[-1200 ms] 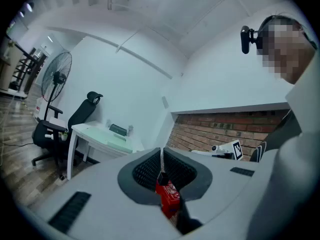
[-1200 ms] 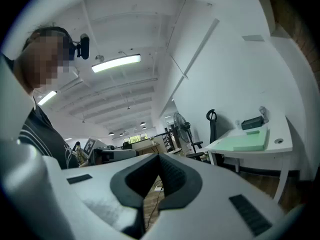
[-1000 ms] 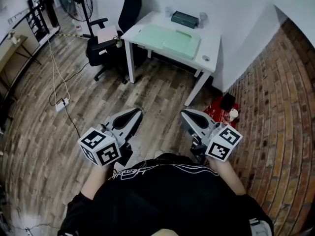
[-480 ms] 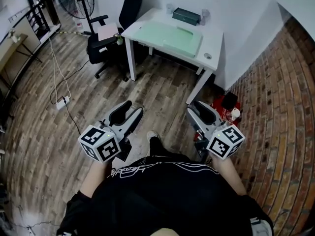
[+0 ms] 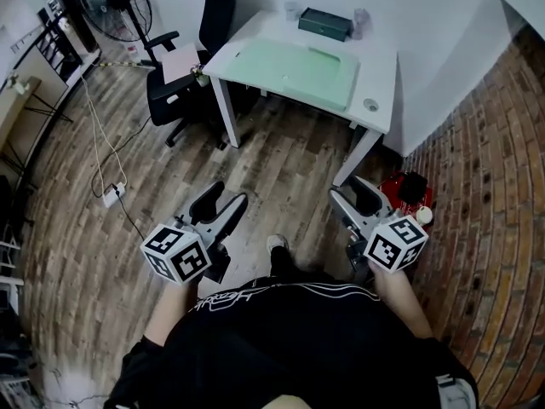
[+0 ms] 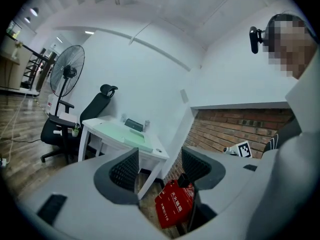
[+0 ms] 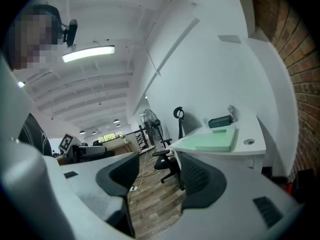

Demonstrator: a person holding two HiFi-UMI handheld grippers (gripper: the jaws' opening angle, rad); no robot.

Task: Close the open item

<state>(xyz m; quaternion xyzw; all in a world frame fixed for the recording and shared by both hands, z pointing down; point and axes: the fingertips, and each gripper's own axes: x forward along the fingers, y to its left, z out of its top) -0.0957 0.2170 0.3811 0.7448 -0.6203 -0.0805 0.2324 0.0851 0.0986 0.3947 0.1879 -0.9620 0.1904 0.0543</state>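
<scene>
The left gripper (image 5: 220, 198) is held low, its jaws opening wide with nothing between them. Well ahead, a dark green box (image 5: 324, 23) is set at the white desk's (image 5: 383, 66) far edge, beyond the green mat (image 5: 294, 66), its long axis along the wall; its contents cannot be told. The right gripper's (image 5: 353, 190) jaws are opening, less wide, on nothing.

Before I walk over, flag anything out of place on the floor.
A white power strip and its thin cable trail loose across the wooden floor, left of the white desk. Nothing looks spilled.
</scene>
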